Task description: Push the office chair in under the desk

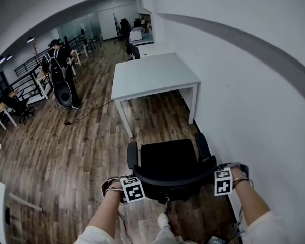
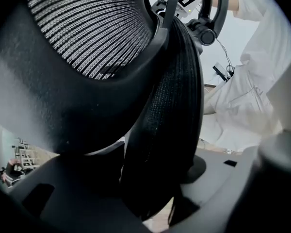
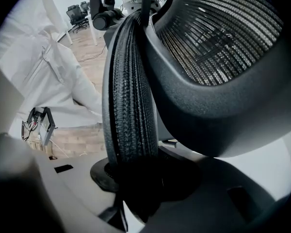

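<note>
I stand on a brown wood plank floor (image 1: 66, 151), and a plain white wall (image 1: 254, 85) is at 3 o'clock. The white square desk (image 1: 152, 75) stands at 12 o'clock. The black mesh office chair (image 1: 168, 161) is right in front of me, apart from the desk and not yet under it. My left gripper (image 2: 155, 188) and my right gripper (image 3: 140, 188) each have their jaws partway apart, pinching the top edge of the chair's back.

The office chair (image 1: 169, 160) is ribbed mesh cloth, the desk (image 1: 152, 75) smooth matt, the floor (image 1: 66, 146) seemingly wood.
</note>
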A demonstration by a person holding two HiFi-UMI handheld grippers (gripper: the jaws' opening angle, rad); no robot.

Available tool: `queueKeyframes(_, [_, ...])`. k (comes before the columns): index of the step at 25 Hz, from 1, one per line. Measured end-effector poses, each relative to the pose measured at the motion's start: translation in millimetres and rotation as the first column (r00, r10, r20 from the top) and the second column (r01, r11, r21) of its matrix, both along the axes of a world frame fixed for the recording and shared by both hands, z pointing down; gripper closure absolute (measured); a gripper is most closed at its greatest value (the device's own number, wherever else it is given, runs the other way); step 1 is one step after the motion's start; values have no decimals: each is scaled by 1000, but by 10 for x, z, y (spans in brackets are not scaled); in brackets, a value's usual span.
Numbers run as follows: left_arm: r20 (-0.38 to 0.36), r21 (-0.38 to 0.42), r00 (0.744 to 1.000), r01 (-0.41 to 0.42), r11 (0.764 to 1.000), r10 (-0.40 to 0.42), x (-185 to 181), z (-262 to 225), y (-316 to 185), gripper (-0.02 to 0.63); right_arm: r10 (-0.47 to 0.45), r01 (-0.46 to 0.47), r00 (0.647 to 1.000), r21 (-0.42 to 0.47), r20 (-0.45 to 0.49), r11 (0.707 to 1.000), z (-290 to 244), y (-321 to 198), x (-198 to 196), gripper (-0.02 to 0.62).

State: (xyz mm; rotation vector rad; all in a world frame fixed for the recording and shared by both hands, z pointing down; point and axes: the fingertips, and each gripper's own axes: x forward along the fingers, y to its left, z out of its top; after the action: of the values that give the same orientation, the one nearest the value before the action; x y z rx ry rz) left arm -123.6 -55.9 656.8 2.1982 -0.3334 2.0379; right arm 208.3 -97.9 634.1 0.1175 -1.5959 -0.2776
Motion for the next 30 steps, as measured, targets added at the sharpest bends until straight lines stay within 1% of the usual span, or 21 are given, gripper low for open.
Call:
queueKeyframes(3, [9, -40, 1000, 5, 999, -4, -33, 18, -101, 353, -7, 7, 1000, -3, 4, 1000, 18, -161, -14, 431])
queueKeyframes(5, [11, -46, 1000, 7, 999, -7, -83, 18, -162, 348, -11, 11, 1000, 0, 3, 1000, 21, -240, -53, 431])
queueKeyframes(8, [-28, 12, 1000, 3, 1000, -3, -105, 7, -335, 348, -8, 8, 1000, 5, 8, 1000, 23, -345, -132, 431])
queueKeyframes(10, [-37, 55, 999, 4, 998, -2, -152, 2, -467, 359, -5, 5, 1000, 1, 12, 1000, 18, -418, -188, 431])
queueKeyframes(12, [-33, 67, 999, 4, 998, -1, -204, -4, -584, 367, -3, 3, 1000, -1, 13, 1000, 10, -511, -236, 431])
queueKeyframes(16, [-28, 66, 1000, 4, 998, -2, -295, 11, -806, 371, 0, 0, 1000, 10, 14, 1000, 34, -767, -322, 431])
queueKeyframes(21, [-32, 144, 999, 3, 990, 2, -396, -16, -1083, 394, 2, -2, 1000, 16, 20, 1000, 26, -959, -427, 431])
queueKeyframes(25, [-25, 145, 1000, 0, 989, 3, -503, -6, -1276, 394, 2, -2, 1000, 12, 20, 1000, 35, -1128, -524, 433])
queueKeyframes(30, [-29, 150, 1000, 0, 989, 5, -550, -18, -1496, 396, 0, 0, 1000, 19, 21, 1000, 25, -1348, -581, 434])
